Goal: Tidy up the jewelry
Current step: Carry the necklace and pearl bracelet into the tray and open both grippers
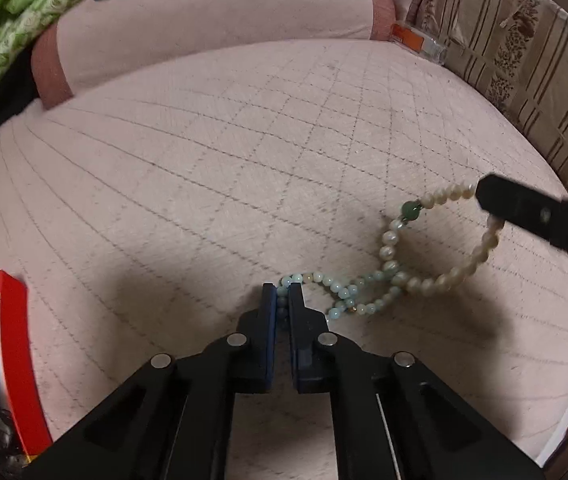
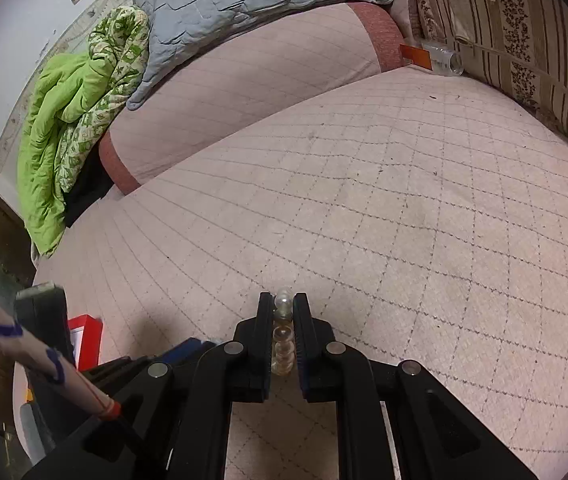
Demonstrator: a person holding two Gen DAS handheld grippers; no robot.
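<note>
Left wrist view. The left gripper [image 1: 283,300] pinches the near end of a pale blue-green bead strand [image 1: 340,294], its jaws pressed onto the beads. The strand lies on the quilted pink bed [image 1: 204,160], just ahead and to the right. A cream pearl bracelet [image 1: 392,256] with one dark green bead [image 1: 411,211] crosses the strand's right end; its far side is held by the right gripper [image 1: 484,196], whose fingertips enter from the right. The two pieces appear tangled or overlapped where they meet. A red box [image 1: 16,344] sits at near left.

Right wrist view. The right gripper [image 2: 283,312] is closed on a short run of pearls [image 2: 283,344] stacked between its jaws; the rest of the bracelet is hidden below. The red box [image 2: 90,340] shows at near left, behind part of the left gripper's body.

Handling, as a judgement: both pieces are light, limp and slippery, round beads tending to roll out of a flat pinch. Thread may be fragile, so pulling the pieces apart calls for gentle, slow tension. The best hold is across two or three beads, clear of the crossing.
</note>
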